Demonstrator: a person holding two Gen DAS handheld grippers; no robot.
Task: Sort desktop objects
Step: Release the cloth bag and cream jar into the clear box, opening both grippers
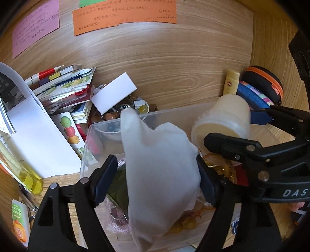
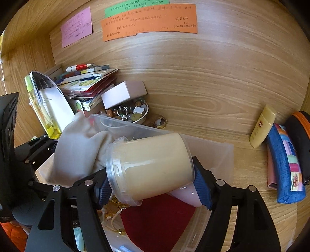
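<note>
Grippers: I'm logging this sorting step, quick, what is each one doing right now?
Left gripper: open, with the white cloth loose between its jaws.
Right gripper: closed on the cream jar.

A wooden back panel (image 2: 193, 77) carried three handwritten paper notes: pink (image 2: 76, 27), green (image 2: 135, 7) and orange (image 2: 149, 23) (the writing was too small to read). Below, at the left of the tabletop (image 2: 251, 193), an untidy stack of books (image 2: 89, 85) bore a red-and-white pen (image 2: 79, 67). A white box (image 2: 124, 94) rested over a bowl of small stones (image 2: 135, 116). At the right, a pale yellow bottle (image 2: 262, 126) was just beside a blue patchwork pouch (image 2: 284, 162) and a black case with an orange zip (image 2: 298, 135).
</note>
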